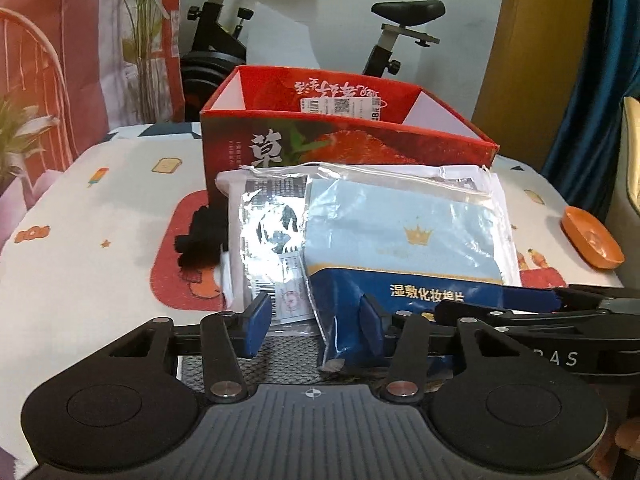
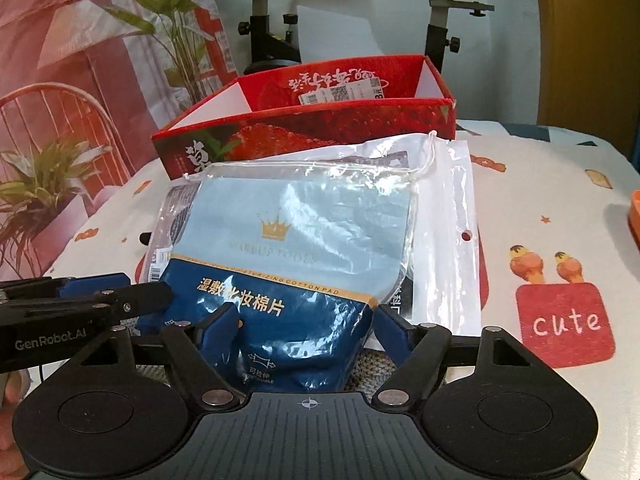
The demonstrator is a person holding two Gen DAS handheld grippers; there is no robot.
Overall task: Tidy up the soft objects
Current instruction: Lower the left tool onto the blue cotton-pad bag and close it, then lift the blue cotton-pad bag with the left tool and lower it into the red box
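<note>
Both claws sit low at the near edge of the pad bag point(image 2: 296, 240), right claw point(image 2: 304, 320) pinching its blue end, left claw point(image 1: 312, 320) half-wide w/ nothing gripped (corner just inside), prob. to lift it into the red box point(image 1: 344, 140) behind on the desk point(image 1: 120, 208).

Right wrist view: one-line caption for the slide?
Right gripper straddling the blue end of a cotton pad pack lying before an open red box on a patterned tablecloth.

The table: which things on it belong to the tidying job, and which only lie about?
Job: blue cotton pad bag, silver packet, white pouch, black cloth, red box.
Lying about: orange dish, exercise bike, plant.
</note>
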